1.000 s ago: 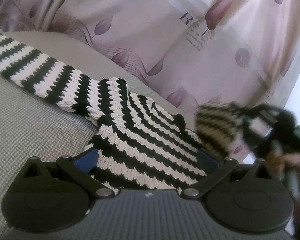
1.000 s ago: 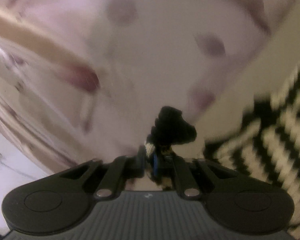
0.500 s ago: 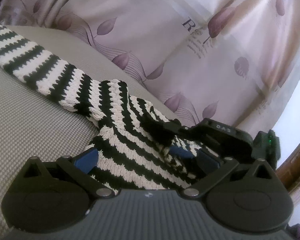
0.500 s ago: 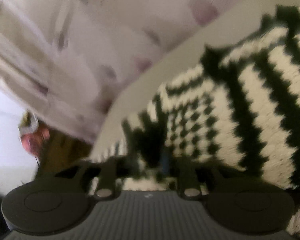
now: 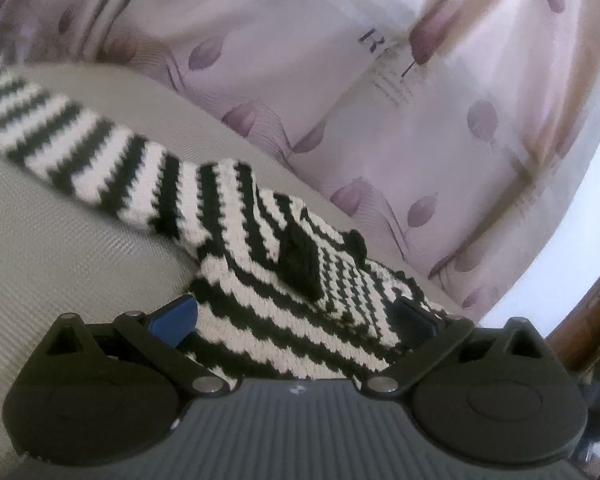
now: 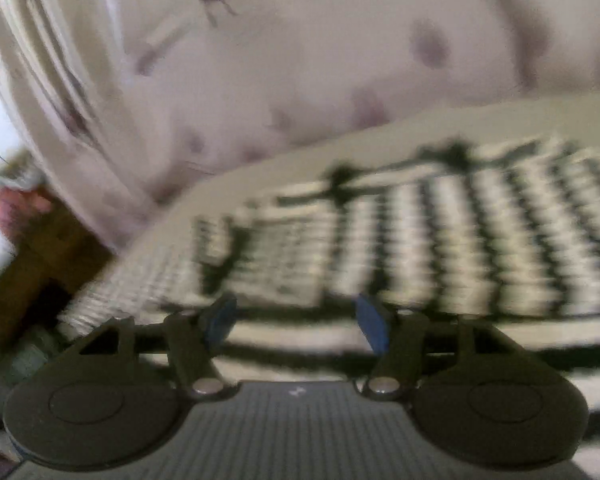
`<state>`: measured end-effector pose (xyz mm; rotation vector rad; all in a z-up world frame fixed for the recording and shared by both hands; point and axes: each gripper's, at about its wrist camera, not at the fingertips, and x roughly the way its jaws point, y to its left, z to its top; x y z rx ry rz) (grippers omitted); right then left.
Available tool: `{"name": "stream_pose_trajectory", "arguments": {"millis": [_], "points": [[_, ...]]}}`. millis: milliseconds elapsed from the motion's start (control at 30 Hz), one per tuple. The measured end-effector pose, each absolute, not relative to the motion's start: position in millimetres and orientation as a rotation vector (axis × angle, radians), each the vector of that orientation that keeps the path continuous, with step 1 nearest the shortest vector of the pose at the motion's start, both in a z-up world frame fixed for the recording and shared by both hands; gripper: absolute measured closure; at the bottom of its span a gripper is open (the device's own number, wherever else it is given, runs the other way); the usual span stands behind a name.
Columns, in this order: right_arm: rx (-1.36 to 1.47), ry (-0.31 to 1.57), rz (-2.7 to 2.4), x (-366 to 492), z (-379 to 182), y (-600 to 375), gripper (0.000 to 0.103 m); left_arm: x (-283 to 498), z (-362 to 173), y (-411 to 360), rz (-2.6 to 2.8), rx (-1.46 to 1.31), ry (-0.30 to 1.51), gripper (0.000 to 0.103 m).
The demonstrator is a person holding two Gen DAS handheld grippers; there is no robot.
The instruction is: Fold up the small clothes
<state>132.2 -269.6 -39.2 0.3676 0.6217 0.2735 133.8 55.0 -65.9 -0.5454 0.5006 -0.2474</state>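
A small black-and-white striped knit sweater lies on a grey cushion. One sleeve stretches away to the left; the other sleeve is folded over the body, its black cuff on top. My left gripper is open and low over the near edge of the sweater, holding nothing. In the blurred right wrist view the sweater fills the middle, and my right gripper is open just above it, holding nothing.
A pale purple curtain with leaf prints hangs right behind the cushion. Dark wooden furniture stands at the right edge, and shows in the right wrist view at the left, beyond the cushion's edge.
My right gripper carried the sleeve cuff over the sweater body, laid it down, opened and drew back. It has left the left wrist view. My left gripper stayed open in place.
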Motion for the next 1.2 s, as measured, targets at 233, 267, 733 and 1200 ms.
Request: {"name": "stream_pose_trajectory", "arguments": {"millis": [233,267,733,1200], "points": [[0.164,0.645,0.076,99,-67,-292,0.037,112,-34,130,-0.094,-0.59,0.497,0.003],[0.168,0.65,0.078,95,-73,-295,0.036,113,-33,146,-0.075,-0.621,0.51,0.003],[0.115,0.625,0.072,90,-77,-282,0.023,134,-47,382,0.317,-0.916,0.543,0.031],[0.057,0.638,0.053,94,-77,-276,0.02,191,-66,403,0.297,-0.821,0.581,0.094]]}}
